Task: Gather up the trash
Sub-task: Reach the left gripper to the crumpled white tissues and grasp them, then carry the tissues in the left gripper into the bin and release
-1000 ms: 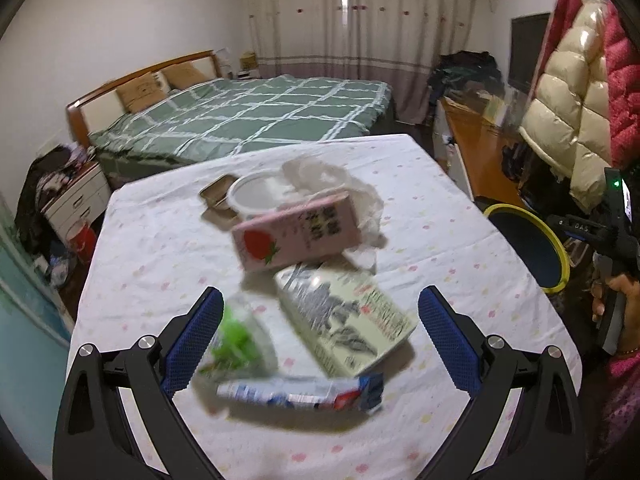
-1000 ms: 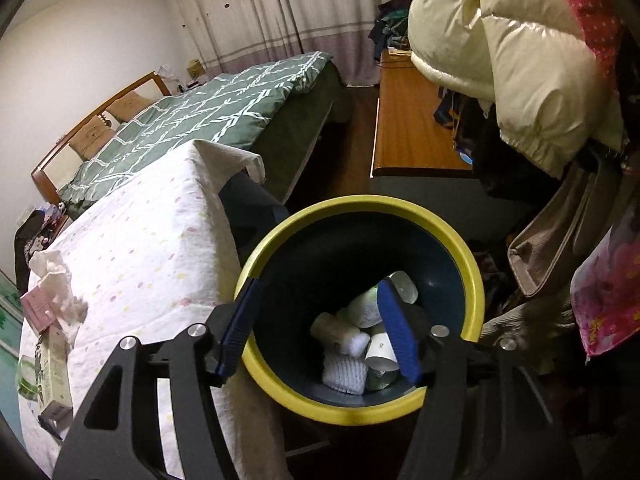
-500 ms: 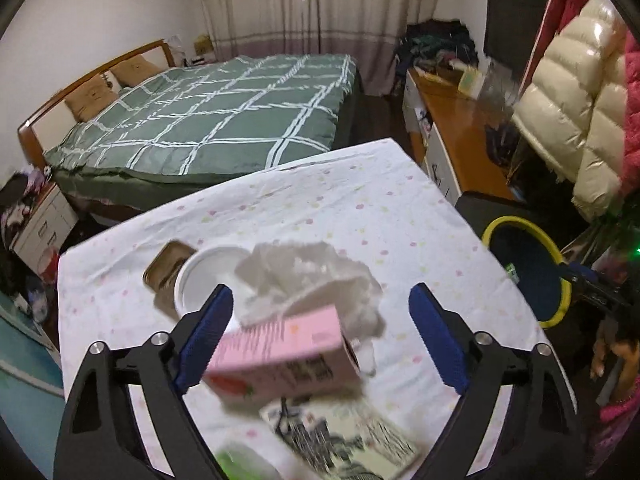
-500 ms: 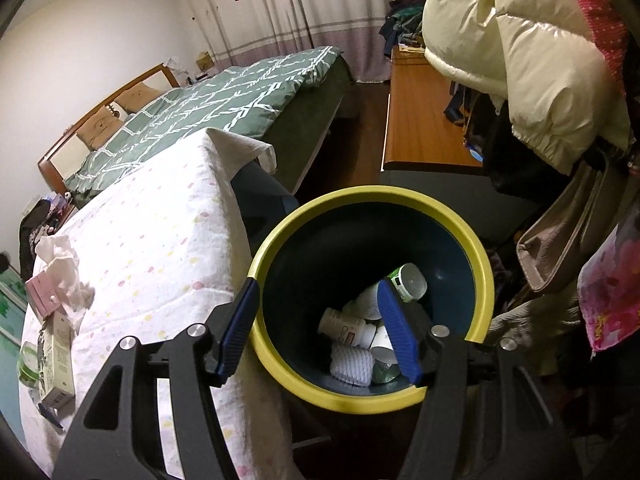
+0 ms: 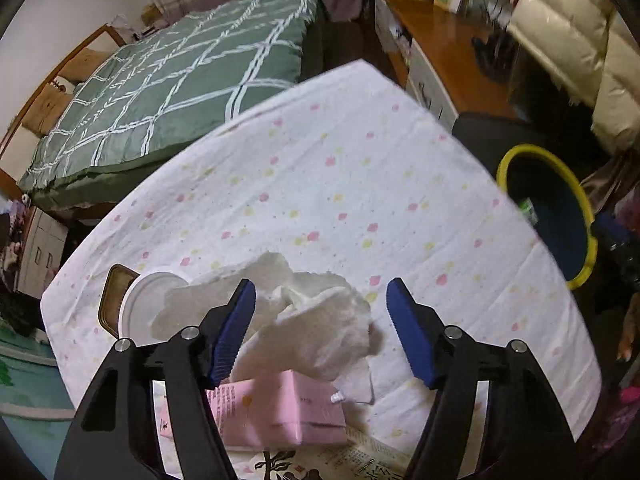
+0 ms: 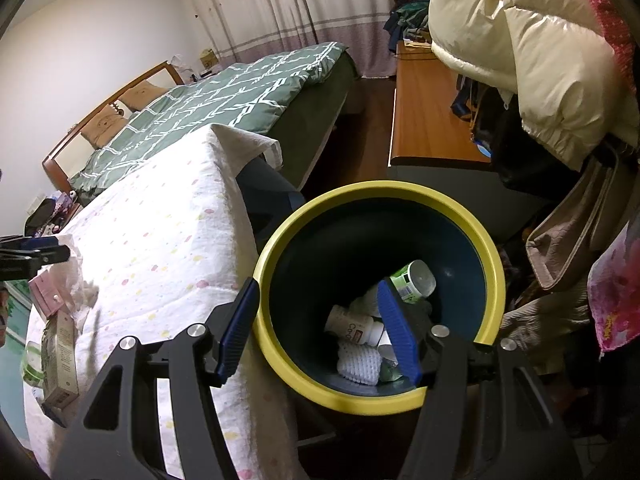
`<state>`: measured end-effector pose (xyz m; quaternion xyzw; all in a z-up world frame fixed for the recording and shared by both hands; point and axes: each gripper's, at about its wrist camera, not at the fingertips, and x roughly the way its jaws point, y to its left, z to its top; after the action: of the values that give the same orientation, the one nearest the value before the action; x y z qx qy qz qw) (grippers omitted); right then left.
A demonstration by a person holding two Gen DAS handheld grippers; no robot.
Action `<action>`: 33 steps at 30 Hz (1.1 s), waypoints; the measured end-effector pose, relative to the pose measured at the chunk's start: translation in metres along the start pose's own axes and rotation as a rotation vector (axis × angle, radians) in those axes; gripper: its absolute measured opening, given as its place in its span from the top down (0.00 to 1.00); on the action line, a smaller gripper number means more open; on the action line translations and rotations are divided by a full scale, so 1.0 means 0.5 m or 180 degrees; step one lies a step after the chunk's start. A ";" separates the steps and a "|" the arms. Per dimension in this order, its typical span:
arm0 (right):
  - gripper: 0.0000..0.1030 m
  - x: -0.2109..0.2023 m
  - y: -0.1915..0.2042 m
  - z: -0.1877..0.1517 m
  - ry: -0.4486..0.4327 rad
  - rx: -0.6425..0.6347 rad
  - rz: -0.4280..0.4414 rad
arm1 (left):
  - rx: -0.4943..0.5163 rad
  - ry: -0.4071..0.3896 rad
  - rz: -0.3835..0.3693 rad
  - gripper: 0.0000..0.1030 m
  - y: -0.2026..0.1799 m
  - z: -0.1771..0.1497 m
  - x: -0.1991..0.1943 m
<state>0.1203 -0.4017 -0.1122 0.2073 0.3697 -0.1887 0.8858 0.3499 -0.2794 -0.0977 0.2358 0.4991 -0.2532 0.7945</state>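
Left wrist view: the left gripper is spread wide and holding nothing, hanging right over the tissue with one finger on each side of the wad. That looks like a lineup for a pinch, so I'd guess the tissue is the next piece of trash. It's soft and crumpled, so it should squash easily, but it lies partly on the pink carton and touches the white lid, so a sloppy close could drag either along. A brown tin peeks out behind the lid, and a printed box sits at the bottom edge. The rest of the table toward the bin is bare, so the carry path looks free.

Right wrist view: the right gripper is also released and empty, poised above the bin, which stands just off the table's edge. Makes sense as a drop spot. Inside the bin are a green-label bottle, a white bottle and a knitted white thing. Far left in this view you can see the carton, the tissue and the box waiting, so there's plenty left to collect. A puffy jacket hangs close on the right, but it doesn't cover the bin mouth.
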 end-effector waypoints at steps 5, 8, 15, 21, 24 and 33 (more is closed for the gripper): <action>0.43 0.001 -0.002 -0.002 0.0015 0.0008 0.0005 | 0.0058 0.0149 0.0139 0.42 -0.001 0.002 0.028; 0.43 0.002 -0.004 -0.002 0.0020 0.0008 0.0007 | 0.0122 0.0232 0.0241 0.46 -0.006 0.000 0.045; 0.43 -0.002 -0.002 -0.003 0.0021 -0.0020 0.0033 | 0.0253 0.0370 0.0475 0.94 -0.018 -0.008 0.078; 0.43 -0.017 -0.008 -0.003 -0.0014 -0.0011 0.0083 | 0.0284 0.0063 0.0457 0.96 -0.020 -0.003 0.008; 0.43 -0.031 -0.009 -0.003 -0.0052 -0.0012 0.0117 | 0.0251 -0.0136 0.0372 0.96 -0.023 0.006 -0.056; 0.43 -0.077 -0.030 -0.006 -0.0176 0.0013 0.0124 | 0.0315 -0.0723 -0.0011 0.96 -0.107 0.024 -0.245</action>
<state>0.0859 -0.4060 -0.0894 0.2110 0.3406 -0.1778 0.8988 0.2782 -0.3073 0.0124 0.2436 0.3931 -0.3039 0.8329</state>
